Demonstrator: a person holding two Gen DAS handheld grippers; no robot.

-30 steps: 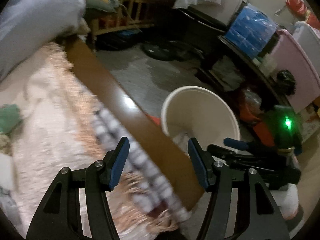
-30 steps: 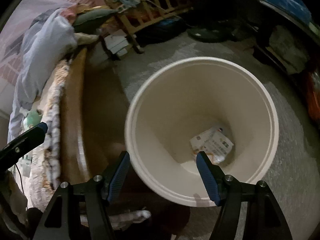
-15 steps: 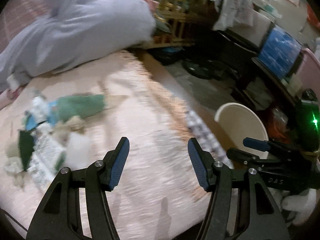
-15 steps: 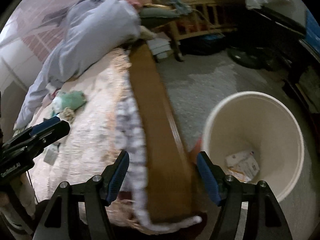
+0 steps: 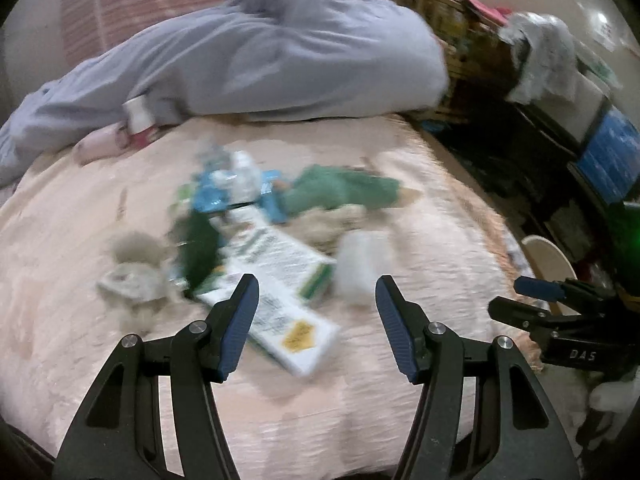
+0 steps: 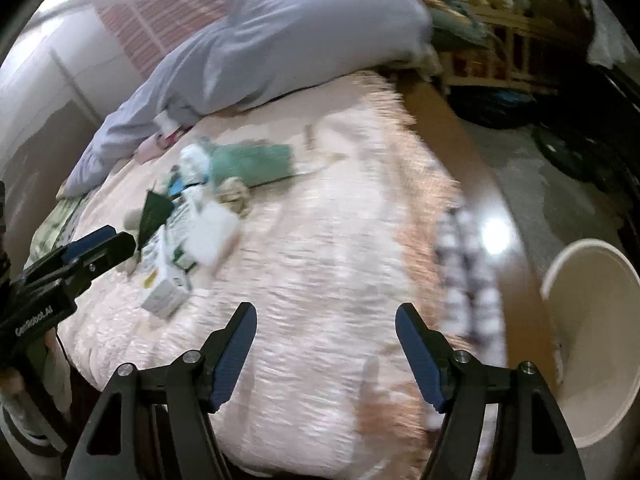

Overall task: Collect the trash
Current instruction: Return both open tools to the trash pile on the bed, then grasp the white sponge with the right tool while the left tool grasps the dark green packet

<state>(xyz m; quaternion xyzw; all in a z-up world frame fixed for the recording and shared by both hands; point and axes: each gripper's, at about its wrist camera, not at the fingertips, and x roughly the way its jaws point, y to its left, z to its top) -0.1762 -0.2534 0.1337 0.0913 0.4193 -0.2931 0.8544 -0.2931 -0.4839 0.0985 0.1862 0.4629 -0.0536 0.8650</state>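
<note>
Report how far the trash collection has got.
Done: cannot tell; the bucket beside the bed shows no contents from here. In hand: nothing; the left gripper and right gripper are both open and empty above the blanket. Left: the white carton, green wrapper and other litter.
</note>
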